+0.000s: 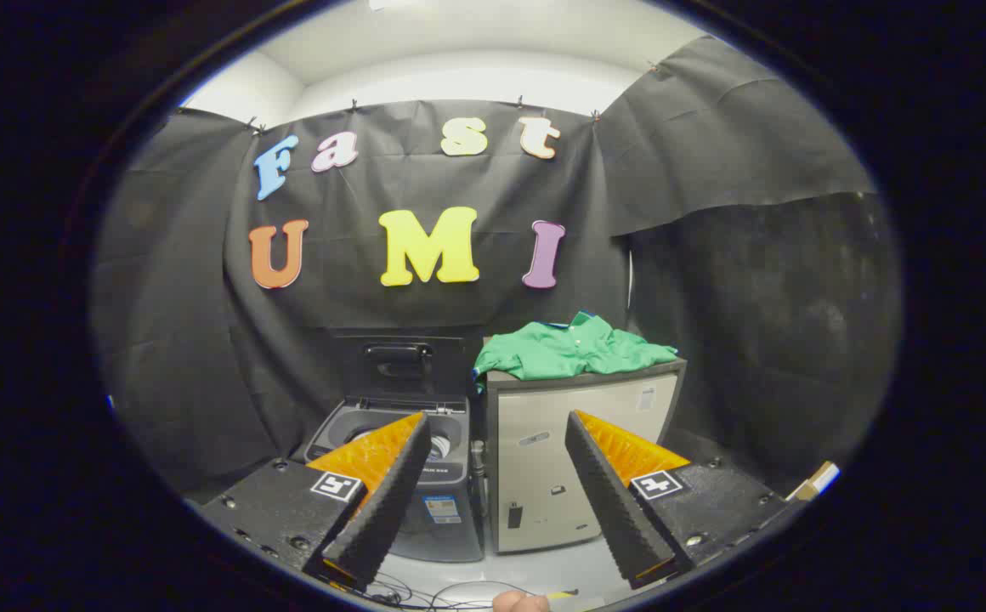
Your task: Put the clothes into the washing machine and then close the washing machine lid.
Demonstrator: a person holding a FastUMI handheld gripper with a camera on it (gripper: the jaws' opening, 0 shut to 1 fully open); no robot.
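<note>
While jaws gape, gripper (497, 425) empty, washing machine (399, 442) lid up

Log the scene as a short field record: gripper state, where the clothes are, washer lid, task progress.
hand-held gripper: open, fingers spread, holding nothing
green shirt: heaped on top of the grey cabinet, beyond the fingers
washing machine: beside the cabinet, behind one finger
washer lid: raised, drum opening exposed
cables: on the floor near the fingers
progress: clothes not yet picked up, lid still open
</note>
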